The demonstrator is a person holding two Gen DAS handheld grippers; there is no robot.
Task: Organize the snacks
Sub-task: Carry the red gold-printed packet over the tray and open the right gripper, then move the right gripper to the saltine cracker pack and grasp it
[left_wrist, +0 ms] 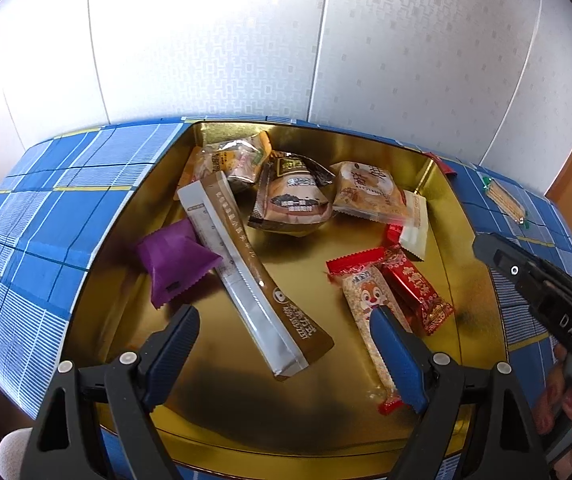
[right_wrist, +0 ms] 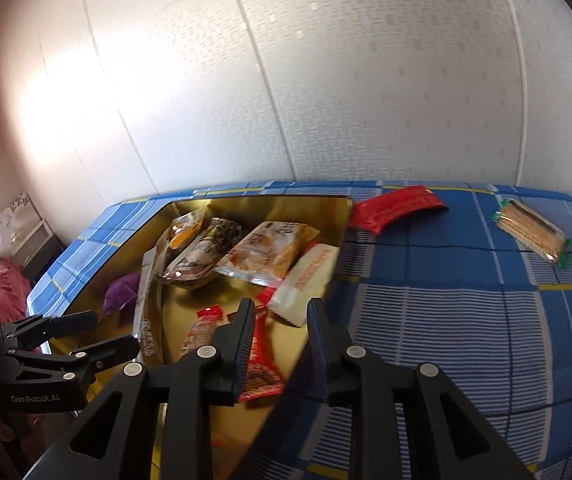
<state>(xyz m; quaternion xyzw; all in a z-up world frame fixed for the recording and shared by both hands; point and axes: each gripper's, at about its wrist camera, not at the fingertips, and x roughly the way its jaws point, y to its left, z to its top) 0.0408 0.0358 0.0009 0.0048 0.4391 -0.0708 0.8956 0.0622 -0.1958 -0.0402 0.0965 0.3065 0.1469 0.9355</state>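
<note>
Gold tin [left_wrist: 441, 208]: holds most snacks. Outstanding: 2 on the blue checked cloth [right_wrist: 445, 320] past its right rim, red packet [right_wrist: 399, 206] and wafer pack [right_wrist: 531, 234]. Left gripper [left_wrist: 286, 344]: spread, empty. Right gripper [right_wrist: 282, 328]: parted, empty.

"DAS" on right hand-held gripper [left_wrist: 485, 249]; "GenRobot.AI" on left [right_wrist: 114, 336]
</note>
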